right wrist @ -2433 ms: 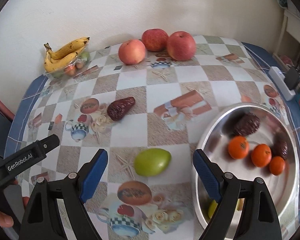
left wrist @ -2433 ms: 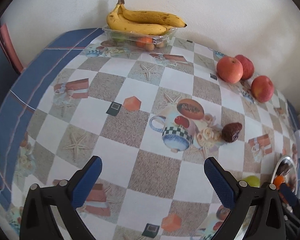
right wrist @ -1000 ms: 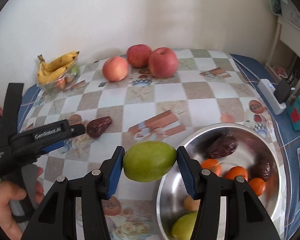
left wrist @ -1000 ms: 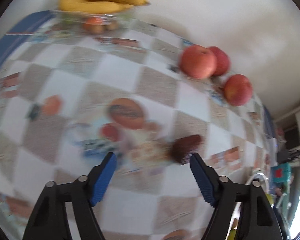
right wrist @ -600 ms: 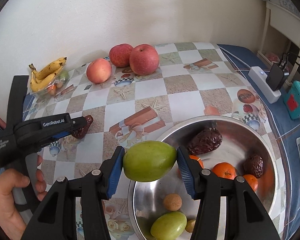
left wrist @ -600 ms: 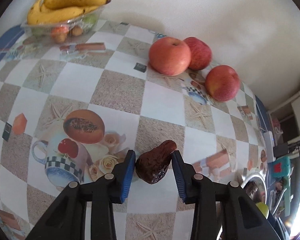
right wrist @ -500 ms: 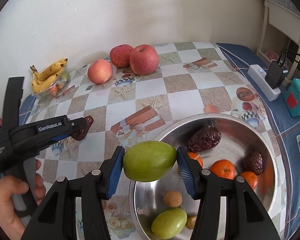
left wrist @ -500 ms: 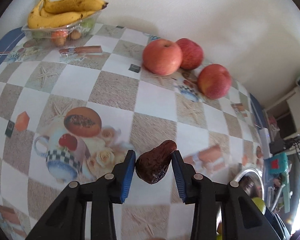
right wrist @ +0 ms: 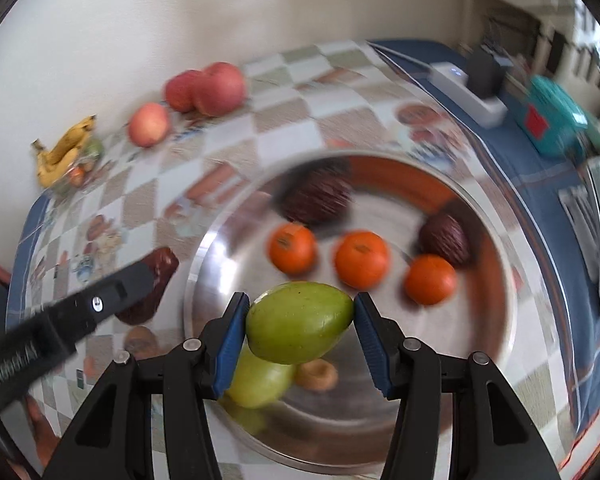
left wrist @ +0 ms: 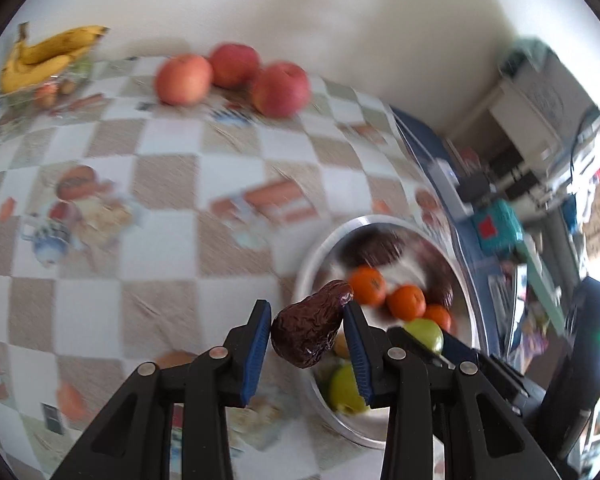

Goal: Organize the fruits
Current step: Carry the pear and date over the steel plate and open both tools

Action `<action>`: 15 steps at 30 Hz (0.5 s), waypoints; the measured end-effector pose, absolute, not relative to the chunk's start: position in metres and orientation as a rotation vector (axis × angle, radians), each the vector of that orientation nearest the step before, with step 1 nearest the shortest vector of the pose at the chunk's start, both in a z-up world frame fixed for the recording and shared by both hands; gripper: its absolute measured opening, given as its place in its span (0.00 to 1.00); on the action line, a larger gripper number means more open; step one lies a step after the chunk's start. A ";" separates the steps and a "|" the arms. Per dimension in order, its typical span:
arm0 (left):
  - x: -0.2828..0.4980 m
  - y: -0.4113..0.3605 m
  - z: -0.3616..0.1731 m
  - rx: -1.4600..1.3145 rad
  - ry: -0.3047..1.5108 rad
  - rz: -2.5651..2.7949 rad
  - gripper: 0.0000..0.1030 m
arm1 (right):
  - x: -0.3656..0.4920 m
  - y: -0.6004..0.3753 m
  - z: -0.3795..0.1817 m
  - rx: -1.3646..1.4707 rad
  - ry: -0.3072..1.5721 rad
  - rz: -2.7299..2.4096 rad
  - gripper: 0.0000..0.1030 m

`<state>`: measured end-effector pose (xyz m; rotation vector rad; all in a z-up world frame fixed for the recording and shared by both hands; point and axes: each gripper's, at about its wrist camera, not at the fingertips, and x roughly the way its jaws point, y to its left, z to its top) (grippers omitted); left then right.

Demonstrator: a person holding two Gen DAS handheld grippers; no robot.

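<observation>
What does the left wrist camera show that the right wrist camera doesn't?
Only the left wrist view shows the left gripper head-on, shut on the date, and white shelves at far right. Only the right wrist view shows the right gripper shut on the green fruit, over the bowl. Both show the bowl, three oranges, apples and bananas.
</observation>
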<state>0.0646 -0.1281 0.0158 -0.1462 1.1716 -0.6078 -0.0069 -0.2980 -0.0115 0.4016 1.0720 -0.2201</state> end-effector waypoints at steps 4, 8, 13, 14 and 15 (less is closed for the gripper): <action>0.054 -0.146 0.009 -0.142 1.200 -0.656 0.41 | -0.015 -0.313 -0.022 0.426 1.096 -0.261 0.54; 0.051 -0.144 0.005 -0.145 1.218 -0.647 0.49 | -0.020 -0.319 -0.024 0.436 1.096 -0.284 0.54; 0.047 -0.117 0.007 -0.130 1.197 -0.562 0.63 | -0.025 -0.311 -0.018 0.416 1.077 -0.269 0.55; 0.046 -0.107 0.007 -0.106 1.186 -0.509 0.71 | -0.027 -0.307 -0.018 0.407 1.080 -0.266 0.56; 0.044 -0.099 0.008 -0.086 1.177 -0.468 0.80 | -0.029 -0.302 -0.018 0.395 1.082 -0.261 0.60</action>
